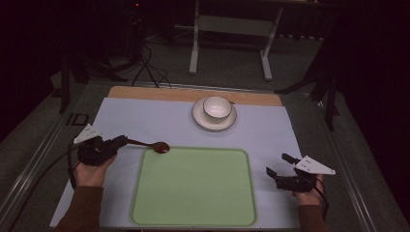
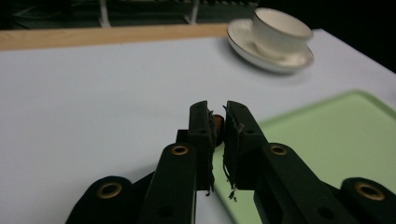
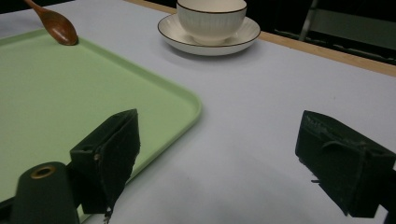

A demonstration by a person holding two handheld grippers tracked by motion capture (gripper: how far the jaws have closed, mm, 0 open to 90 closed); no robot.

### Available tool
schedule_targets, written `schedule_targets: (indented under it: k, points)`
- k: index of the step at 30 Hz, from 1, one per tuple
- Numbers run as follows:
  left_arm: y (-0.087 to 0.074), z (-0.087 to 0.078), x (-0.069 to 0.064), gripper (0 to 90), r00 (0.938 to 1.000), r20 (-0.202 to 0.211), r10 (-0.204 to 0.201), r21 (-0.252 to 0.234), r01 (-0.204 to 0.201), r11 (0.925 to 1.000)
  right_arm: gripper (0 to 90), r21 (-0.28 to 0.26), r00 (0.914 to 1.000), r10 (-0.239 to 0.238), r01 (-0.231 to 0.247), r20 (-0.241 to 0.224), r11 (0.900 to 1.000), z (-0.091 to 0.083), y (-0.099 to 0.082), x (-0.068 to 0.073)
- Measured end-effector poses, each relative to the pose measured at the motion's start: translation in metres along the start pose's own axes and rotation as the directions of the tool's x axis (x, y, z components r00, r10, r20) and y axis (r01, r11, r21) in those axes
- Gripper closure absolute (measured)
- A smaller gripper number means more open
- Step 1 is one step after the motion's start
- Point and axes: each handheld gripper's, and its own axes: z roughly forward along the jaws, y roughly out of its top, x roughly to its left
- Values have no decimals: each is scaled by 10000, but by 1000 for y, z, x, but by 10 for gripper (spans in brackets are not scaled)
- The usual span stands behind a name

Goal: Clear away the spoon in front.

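A brown wooden spoon lies level, its bowl at the far left corner of the green tray. My left gripper is shut on its handle, left of the tray. In the left gripper view the jaws stand almost together, with a bit of the brown spoon handle between the pads. My right gripper rests open to the right of the tray, with nothing between its jaws. The right gripper view has the spoon's bowl touching the tray's rim.
A white cup stands on a white saucer beyond the tray, toward the table's far edge. A pale mat covers the table, with a wooden strip along the far side. Cables and a white table frame lie on the floor beyond.
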Motion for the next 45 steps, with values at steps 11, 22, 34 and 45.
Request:
schedule_targets:
  k: [11,22,34,45]
  points:
    - [26,44,13,798,9936,-589,-962,-748,917,9930,135,5,10000,-34,34,33,10000,-1,0,-1]
    - [38,74,13,798,9921,-774,-986,-526,947,9941,136,29,10000,-48,48,39,10000,-1,0,0]
    - [33,98,5,784,9958,-532,-751,224,764,9968,135,57,10000,-14,14,14,10000,-1,0,-1]
    - [10,95,-14,787,9955,905,-262,653,203,9977,136,152,10000,-48,48,-14,9999,0,0,-1]
